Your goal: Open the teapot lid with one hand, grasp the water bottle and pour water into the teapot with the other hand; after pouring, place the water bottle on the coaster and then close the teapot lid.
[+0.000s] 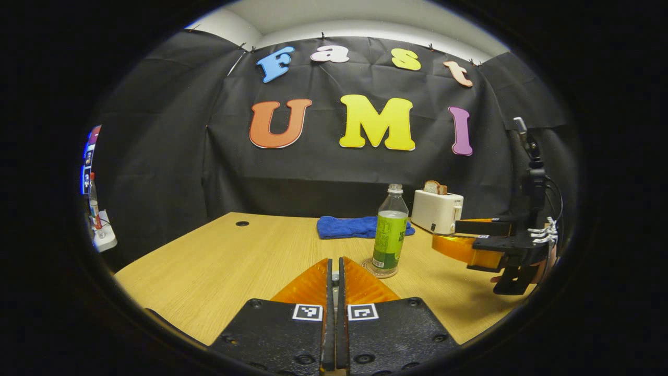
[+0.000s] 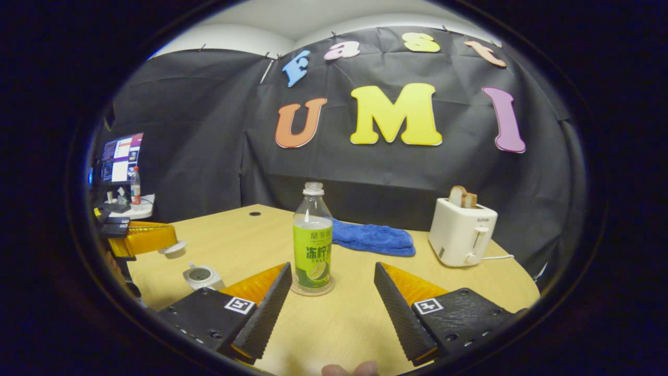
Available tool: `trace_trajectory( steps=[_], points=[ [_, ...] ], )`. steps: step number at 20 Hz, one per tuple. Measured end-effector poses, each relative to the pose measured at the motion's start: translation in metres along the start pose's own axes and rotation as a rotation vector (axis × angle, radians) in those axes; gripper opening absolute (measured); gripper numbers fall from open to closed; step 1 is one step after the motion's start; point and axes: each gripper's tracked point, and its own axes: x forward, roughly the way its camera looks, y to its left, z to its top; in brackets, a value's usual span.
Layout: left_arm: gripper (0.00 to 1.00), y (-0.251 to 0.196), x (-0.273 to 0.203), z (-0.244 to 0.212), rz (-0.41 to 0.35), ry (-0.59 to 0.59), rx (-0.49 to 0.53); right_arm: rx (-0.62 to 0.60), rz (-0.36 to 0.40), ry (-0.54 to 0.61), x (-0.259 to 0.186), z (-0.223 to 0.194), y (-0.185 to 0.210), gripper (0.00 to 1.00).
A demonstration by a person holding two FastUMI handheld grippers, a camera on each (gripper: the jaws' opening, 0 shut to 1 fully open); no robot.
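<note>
A clear water bottle (image 2: pixel 312 240) with a green label stands upright on a round coaster (image 2: pixel 312 290). My right gripper (image 2: pixel 332 269) is open just in front of it, fingers apart on either side and not touching. The small white teapot (image 2: pixel 201 275) sits lidless at the left. Above it, my left gripper (image 2: pixel 175 241) is shut on the white teapot lid (image 2: pixel 172 249). In the left gripper view my left gripper (image 1: pixel 334 266) shows pressed together, the bottle (image 1: pixel 390 230) and coaster (image 1: pixel 380 270) stand ahead to the right, and the right gripper (image 1: pixel 443 233) hangs beside them.
A white toaster (image 2: pixel 462 232) with bread stands at the back right, and a blue cloth (image 2: pixel 373 237) lies behind the bottle on the wooden table (image 2: pixel 339 324). A side stand with a monitor (image 2: pixel 121 156) is at the far left.
</note>
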Motion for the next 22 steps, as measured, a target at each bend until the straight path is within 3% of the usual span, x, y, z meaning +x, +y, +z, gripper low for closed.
trace_trajectory(
  steps=[7, 22],
  points=[
    [0.04, -0.006, 0.021, -0.021, -0.01, 0.023, 0.001, 0.004, -0.084, -0.062, -0.045, 0.007, -0.031, 0.95],
    [0.04, -0.003, 0.024, -0.033, 0.006, 0.05, 0.006, 0.04, -0.136, -0.002, -0.061, -0.026, -0.055, 0.94]
  ],
)
